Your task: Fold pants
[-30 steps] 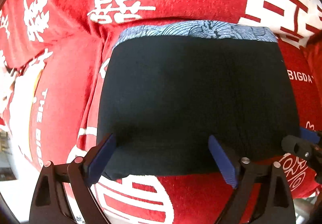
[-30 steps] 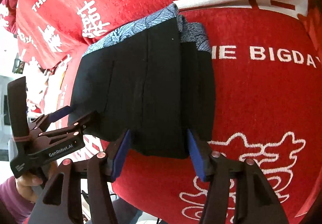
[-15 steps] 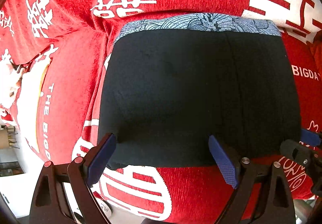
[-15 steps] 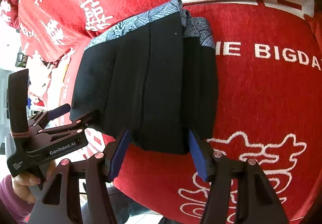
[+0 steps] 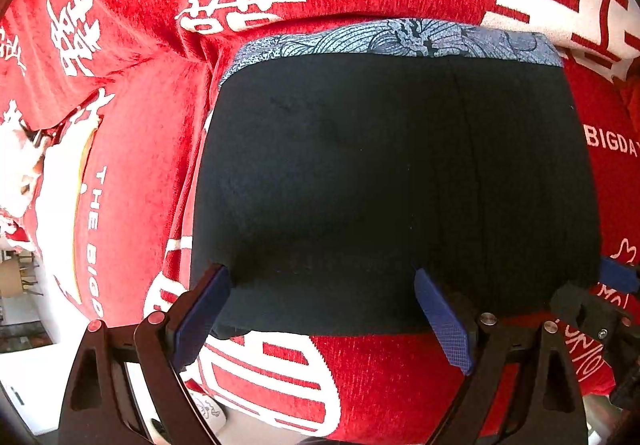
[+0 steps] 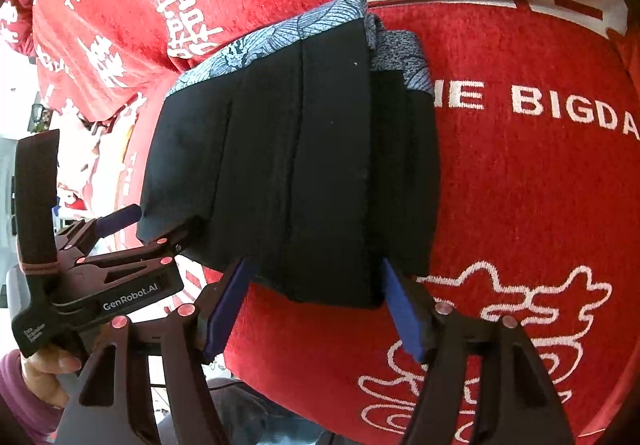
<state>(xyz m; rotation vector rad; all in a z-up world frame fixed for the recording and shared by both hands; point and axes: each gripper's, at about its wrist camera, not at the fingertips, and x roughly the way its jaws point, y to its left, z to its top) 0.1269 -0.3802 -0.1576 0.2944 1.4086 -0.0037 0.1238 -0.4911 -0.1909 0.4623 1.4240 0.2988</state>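
While my right gripper (image 6: 316,299) has just been easing its jaws wider, the folded pants (image 6: 296,165) sit there on the red blanket (image 6: 520,205), near hem between my blue pads but nothing pinched now. Left gripper (image 5: 320,305) is spread wide too, straddling the same near edge, one pad at the left corner. The bundle lies straight ahead of both sets of fingers, patterned waistband (image 5: 396,39) at the far end, long side running across me. Both hands are about equally close; looks like the fold is done, I'd say.
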